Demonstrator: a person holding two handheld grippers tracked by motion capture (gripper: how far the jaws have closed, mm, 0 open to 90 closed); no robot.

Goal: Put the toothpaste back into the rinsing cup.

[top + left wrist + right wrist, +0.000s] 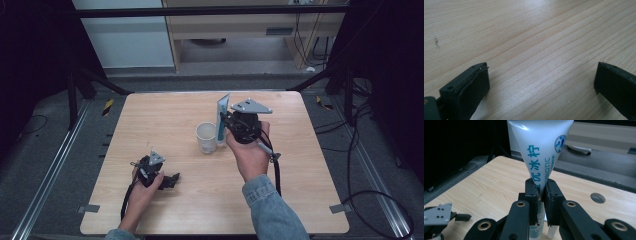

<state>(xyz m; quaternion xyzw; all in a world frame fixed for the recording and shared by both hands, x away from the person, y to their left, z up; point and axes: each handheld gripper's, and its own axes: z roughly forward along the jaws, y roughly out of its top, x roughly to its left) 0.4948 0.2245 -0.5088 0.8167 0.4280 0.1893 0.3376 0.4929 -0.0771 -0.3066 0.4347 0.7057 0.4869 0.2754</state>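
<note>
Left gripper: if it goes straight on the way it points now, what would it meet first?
Probably the table. The left gripper is open and angled down at bare wood, with nothing between it and the surface, though depth is hard to judge.

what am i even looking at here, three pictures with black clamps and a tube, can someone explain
A person sits at a wooden table holding a hand-operated tool with tongs in each hand. The high view looks down from above; each of the other two pictures comes from a camera riding on one tool, looking along its black jaws. The right tongs are shut on a white toothpaste tube, held upright beside a white cup. The left tongs are open with nothing between them, low over bare wood.
</note>
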